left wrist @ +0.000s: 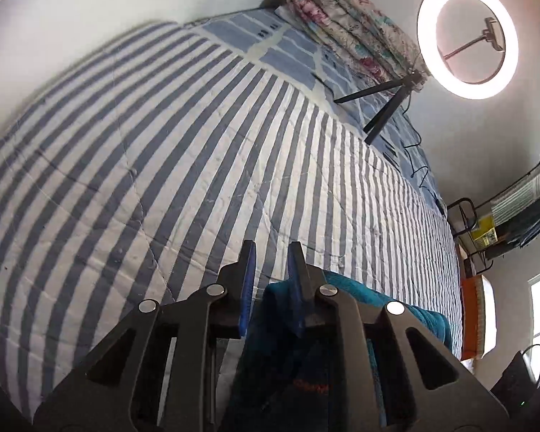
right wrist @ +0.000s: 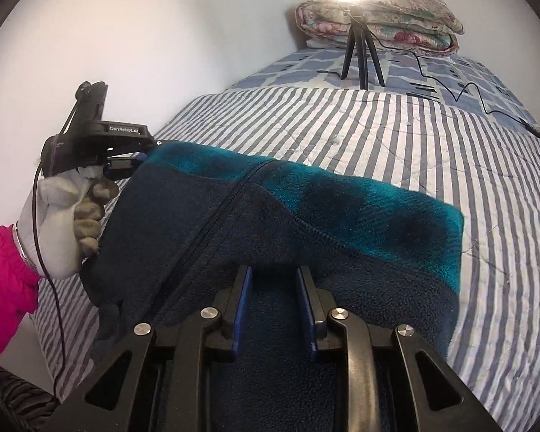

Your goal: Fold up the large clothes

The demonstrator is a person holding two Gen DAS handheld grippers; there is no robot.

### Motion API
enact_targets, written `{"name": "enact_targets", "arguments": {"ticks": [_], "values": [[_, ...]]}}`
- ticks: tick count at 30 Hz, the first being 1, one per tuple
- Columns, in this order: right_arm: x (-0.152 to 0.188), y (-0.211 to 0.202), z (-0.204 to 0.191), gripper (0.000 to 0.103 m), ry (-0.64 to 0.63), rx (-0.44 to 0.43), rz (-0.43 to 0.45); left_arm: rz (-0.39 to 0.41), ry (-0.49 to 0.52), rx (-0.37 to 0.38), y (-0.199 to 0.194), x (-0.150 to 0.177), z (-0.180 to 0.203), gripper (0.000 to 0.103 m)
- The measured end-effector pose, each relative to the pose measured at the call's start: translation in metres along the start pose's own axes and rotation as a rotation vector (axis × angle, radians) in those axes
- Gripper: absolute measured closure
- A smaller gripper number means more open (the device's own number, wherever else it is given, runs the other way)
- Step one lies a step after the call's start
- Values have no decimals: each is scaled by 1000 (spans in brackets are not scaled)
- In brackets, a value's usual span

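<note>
- Left wrist view: my left hand-held gripper (left wrist: 271, 252) had a small gap between its blue pads at the tips. The teal and navy fleece garment (left wrist: 345, 298) lay under and between its fingers lower down, so I could not tell if it was really pinching the cloth.
- In the right wrist view, the left hand-held gripper (right wrist: 145, 156) touched the far left corner of the fleece garment (right wrist: 306, 216), and my gloved left hand (right wrist: 68, 223) held its handle. The corner seemed to be lifted there.
- My right hand-held gripper (right wrist: 273, 270) was open, its two blue pads apart, and its fingers rested above the navy part of the garment at the near edge.
- The garment was spread across the striped bed cover (right wrist: 378, 126), with a zipper (right wrist: 212, 223) running diagonally through it.
- At the far end of the bed a ring light (left wrist: 467, 37) stood on a small tripod (right wrist: 360, 54), just in front of a folded floral quilt (right wrist: 378, 25).
- A black cable (right wrist: 468, 93) ran over the patterned sheet beside the tripod.
</note>
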State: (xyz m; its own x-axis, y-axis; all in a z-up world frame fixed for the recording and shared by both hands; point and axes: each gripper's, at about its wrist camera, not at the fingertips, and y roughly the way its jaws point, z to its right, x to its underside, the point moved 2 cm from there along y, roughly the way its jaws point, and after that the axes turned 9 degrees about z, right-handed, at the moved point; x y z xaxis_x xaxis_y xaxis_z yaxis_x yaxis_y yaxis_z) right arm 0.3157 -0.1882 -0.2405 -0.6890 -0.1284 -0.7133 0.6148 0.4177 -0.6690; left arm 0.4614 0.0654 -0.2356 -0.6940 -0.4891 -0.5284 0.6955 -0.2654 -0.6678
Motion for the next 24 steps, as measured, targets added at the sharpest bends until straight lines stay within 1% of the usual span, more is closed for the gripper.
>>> {"name": "enact_targets", "arguments": {"ticks": [2, 5, 7, 9, 11, 12, 14, 15, 16, 17, 18, 20, 21, 24], "values": [[-11, -16, 4, 77, -9, 29, 57, 18, 59, 18, -17, 0, 15, 87], [-25, -34, 27, 77, 52, 82, 125, 51, 219, 33, -51, 13, 48, 87], [-27, -38, 43, 73, 100, 105, 143, 57, 299, 41, -61, 26, 65, 87], [-23, -34, 59, 73, 155, 110, 136, 48, 350, 21, -56, 38, 75, 87], [-13, -22, 66, 74, 159, 131, 94, 22, 348, -4, -47, 53, 68, 87], [-7, -14, 67, 77, 139, 147, 68, 3, 328, -15, -38, 58, 61, 87], [4, -3, 71, 77, 109, 168, 41, -31, 282, -17, -20, 72, 40, 79], [7, 0, 77, 77, 119, 171, 32, -43, 260, -8, -13, 78, 29, 79], [7, 0, 80, 77, 139, 165, 30, -33, 245, 6, -13, 79, 25, 76], [5, 0, 83, 77, 162, 159, 27, -37, 248, 0, -14, 78, 25, 67], [4, -4, 84, 77, 163, 164, 22, -44, 245, -12, -17, 73, 24, 63], [0, -14, 79, 77, 142, 191, 25, -38, 215, -20, -33, 63, 22, 63], [-2, -21, 76, 75, 133, 195, 32, -22, 207, -22, -45, 58, 22, 63], [-4, -47, 62, 74, 126, 144, 51, 15, 222, -1, -80, 54, 26, 63]]}}
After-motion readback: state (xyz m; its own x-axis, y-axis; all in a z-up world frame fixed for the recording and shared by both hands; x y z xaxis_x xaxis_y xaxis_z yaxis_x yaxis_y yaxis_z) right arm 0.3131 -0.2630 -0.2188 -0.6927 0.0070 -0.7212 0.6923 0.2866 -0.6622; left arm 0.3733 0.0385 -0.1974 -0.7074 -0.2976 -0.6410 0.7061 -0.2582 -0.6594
